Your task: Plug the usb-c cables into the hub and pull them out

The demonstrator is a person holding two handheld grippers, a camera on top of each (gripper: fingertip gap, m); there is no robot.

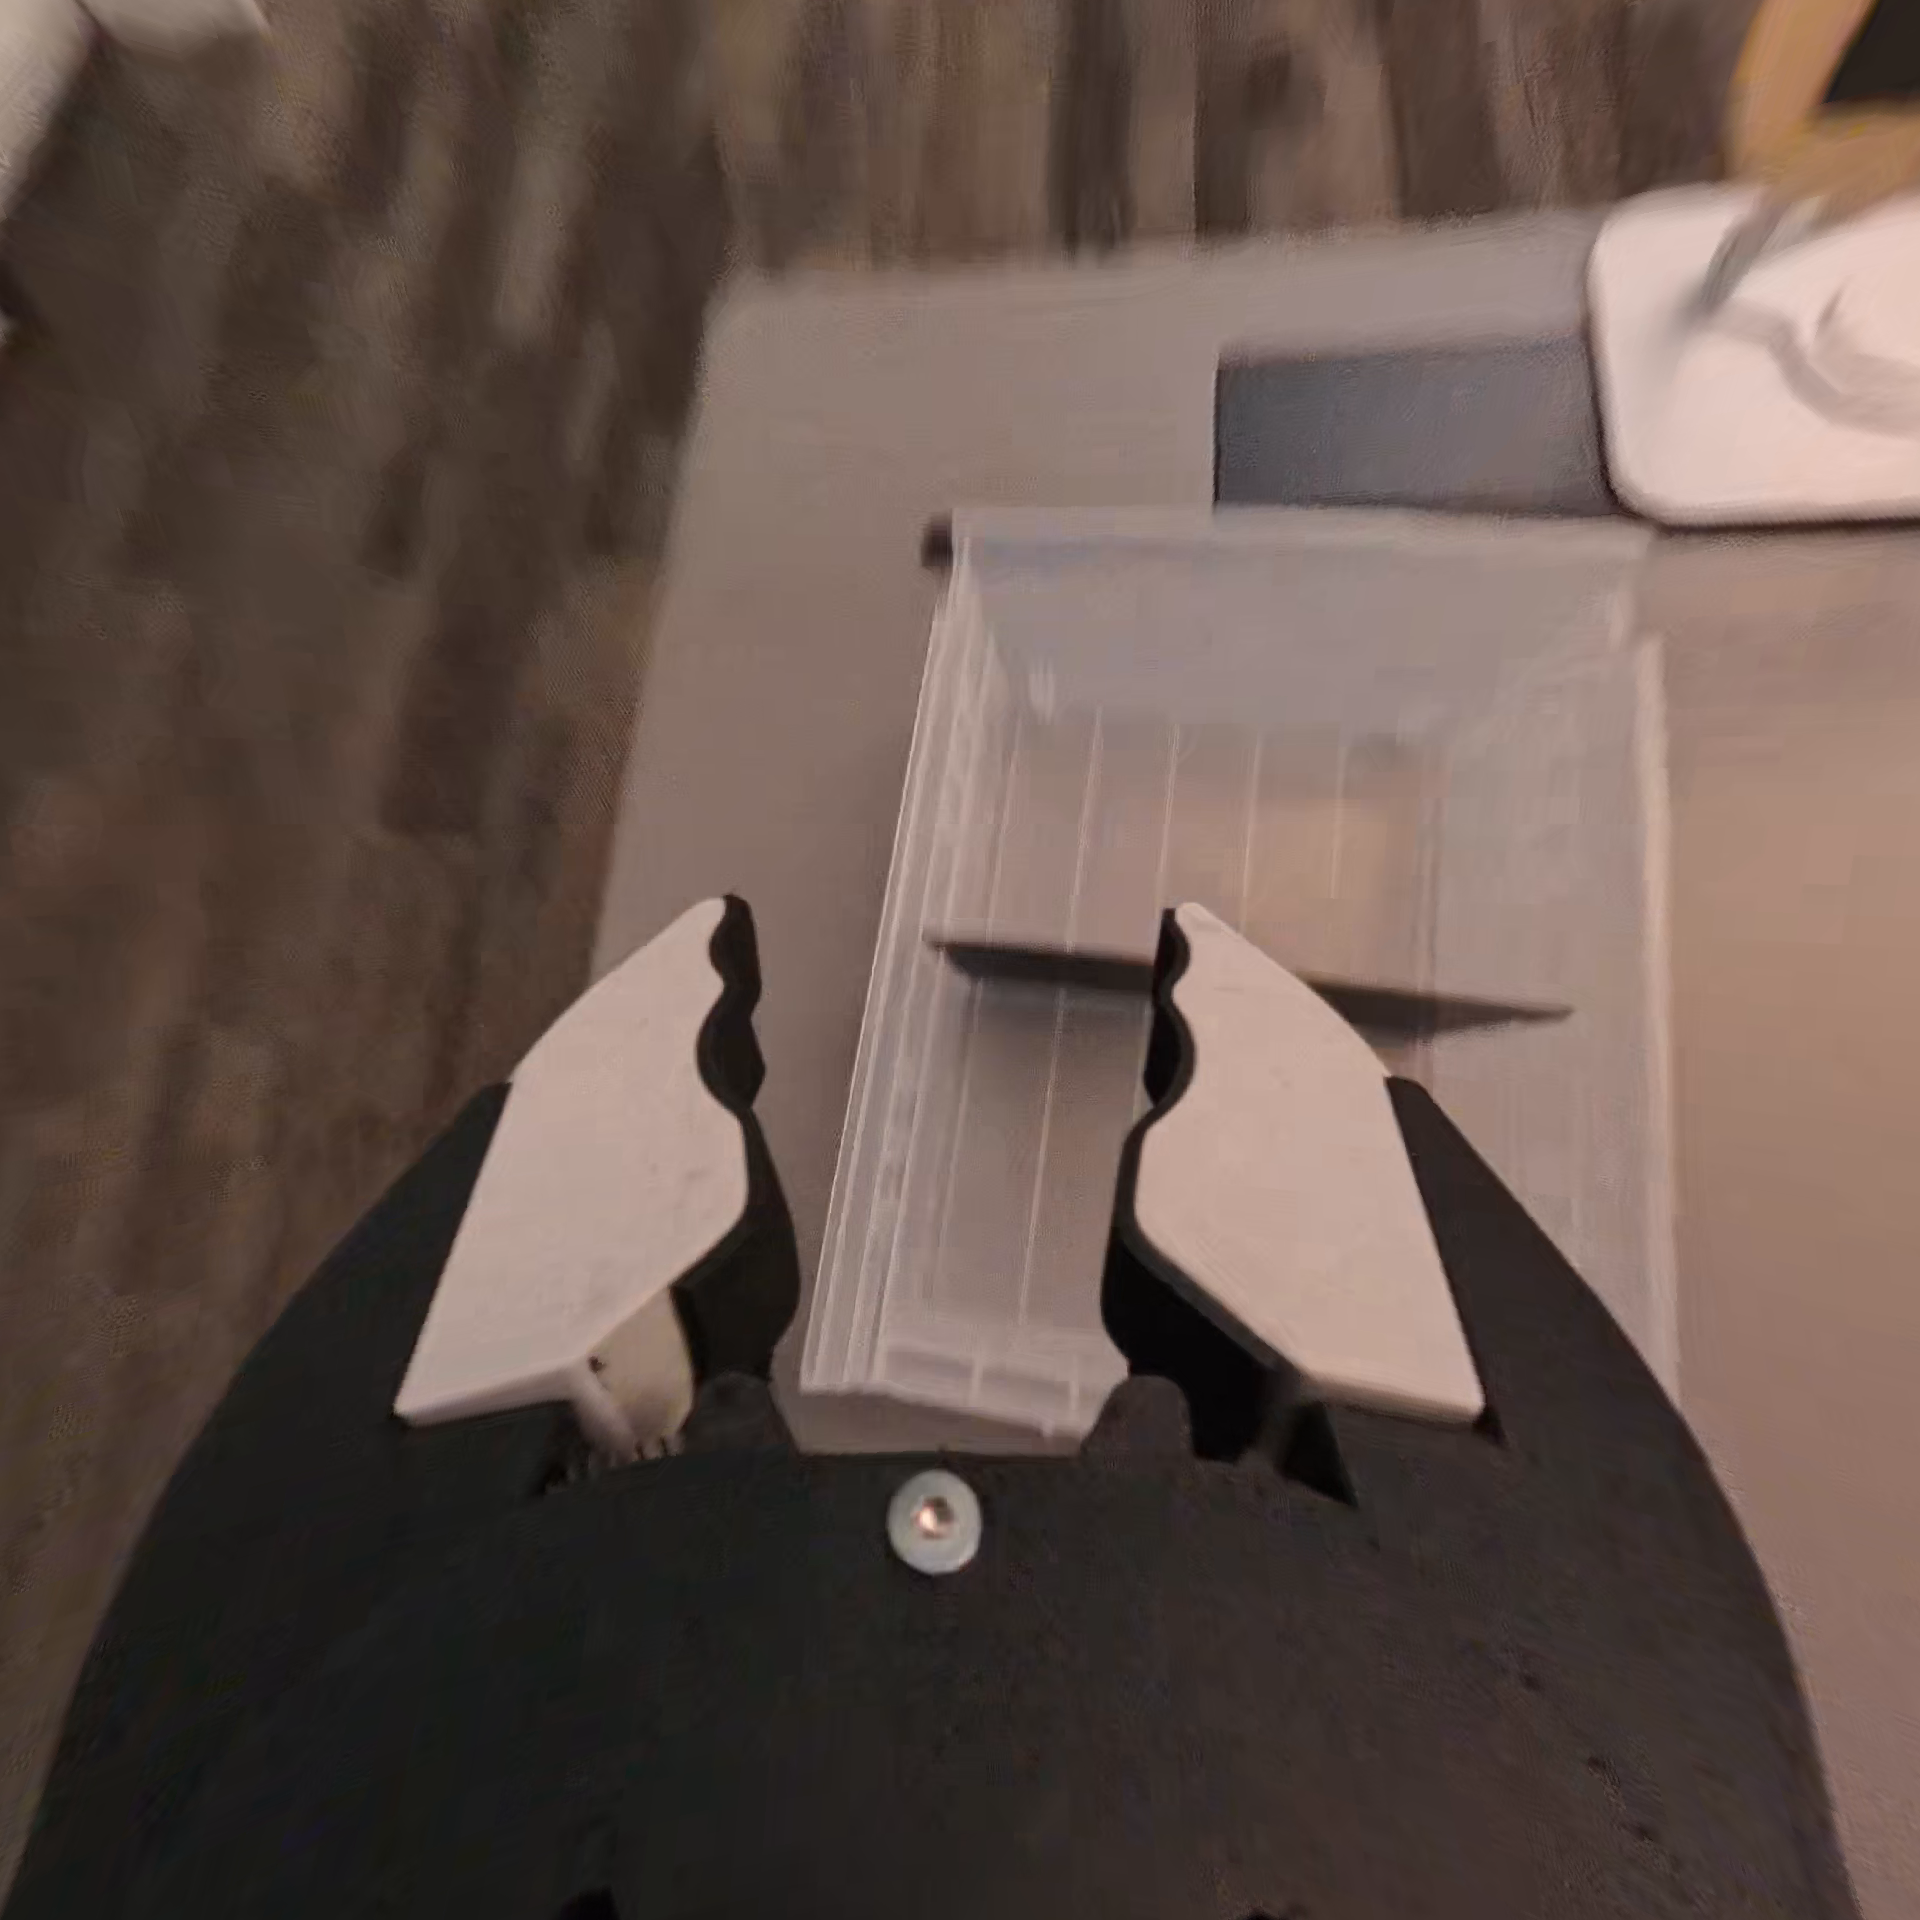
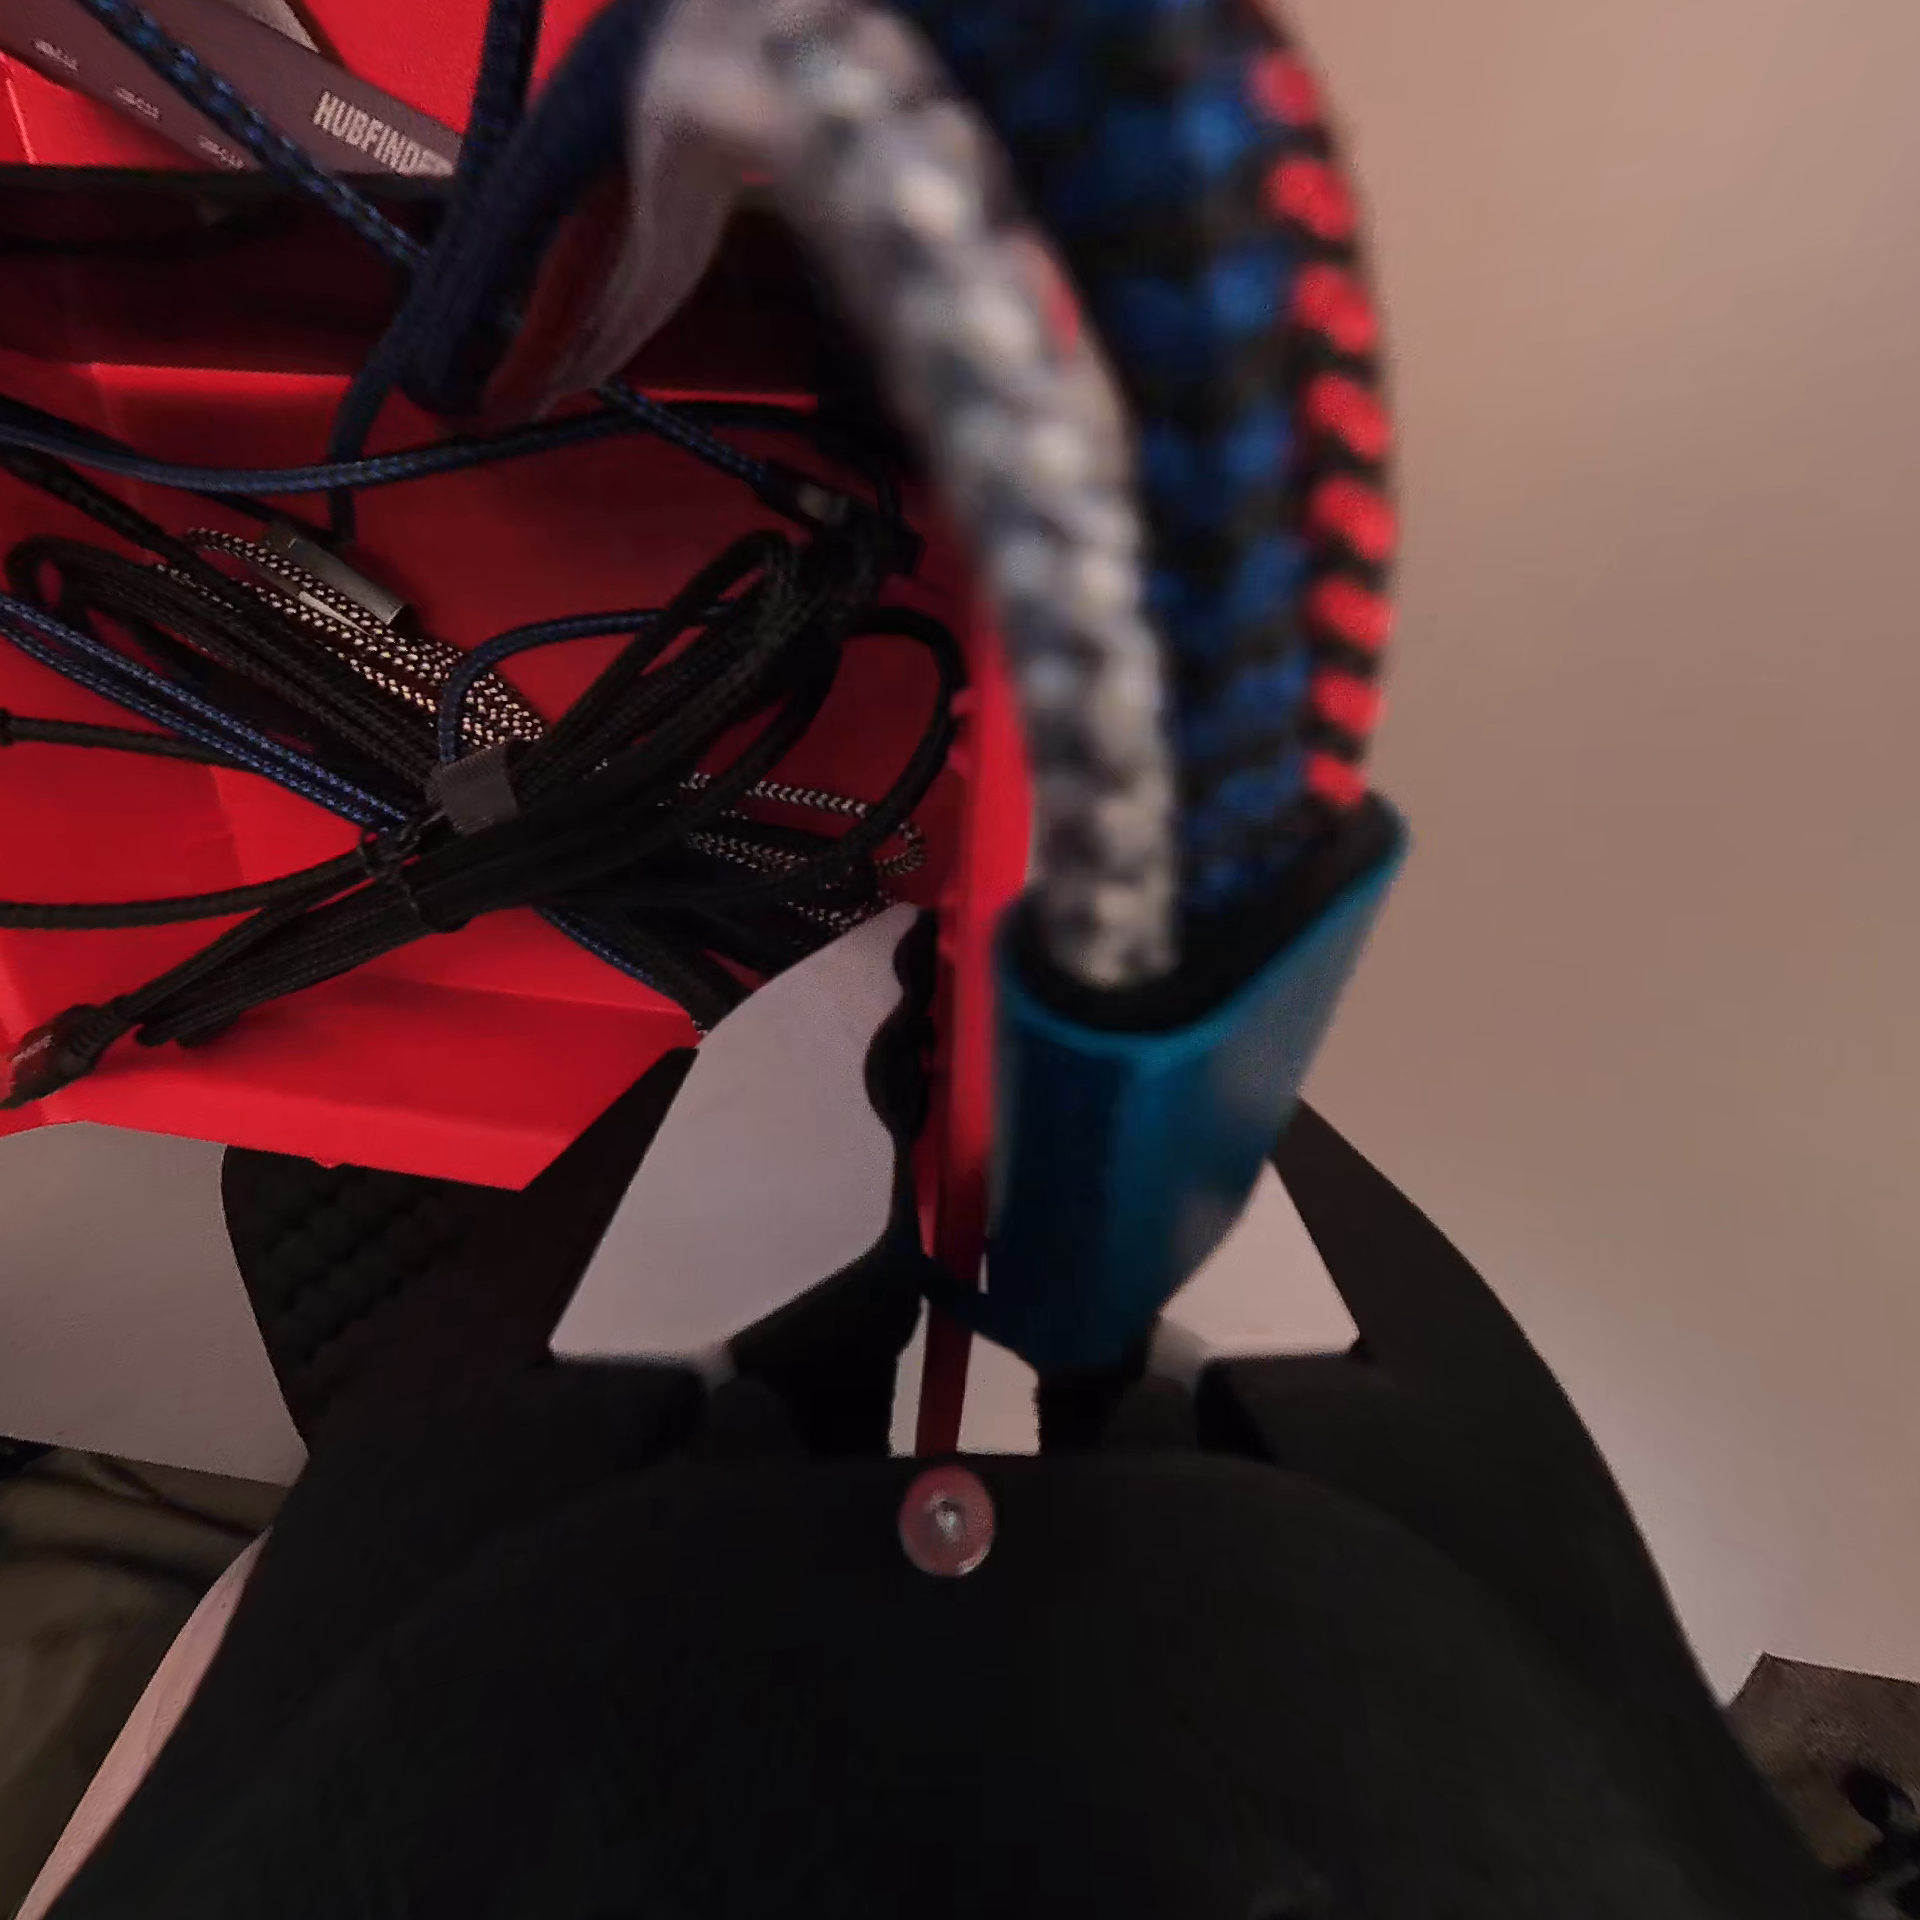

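Note:
My right gripper (image 2: pixel 1081 1049) is shut on a blue plastic cable holder (image 2: pixel 1132 1143) at the right wall of a red bin (image 2: pixel 343 1091); the holder hides the right finger. A grey-white braided cable (image 2: pixel 1049 582) and a blue, black and red braided cable (image 2: pixel 1247 436) rise out of the holder, blurred. The bin holds several tangled black, blue and grey cables (image 2: pixel 540 769). A dark hub bar (image 2: pixel 353 114) lies at the bin's far left. My left gripper (image 1: pixel 956 925) is open and empty above a clear plastic stand (image 1: pixel 1247 790). No cable or hub shows in the left wrist view.
The clear stand lies on a grey table (image 1: pixel 790 623), whose left edge drops to a wood-pattern floor (image 1: pixel 312 623). A white tray (image 1: pixel 1766 353) and a dark grey block (image 1: pixel 1403 426) sit at the table's far right. The left wrist view is motion-blurred. About 80 centimeters separates my left fingertips from my right.

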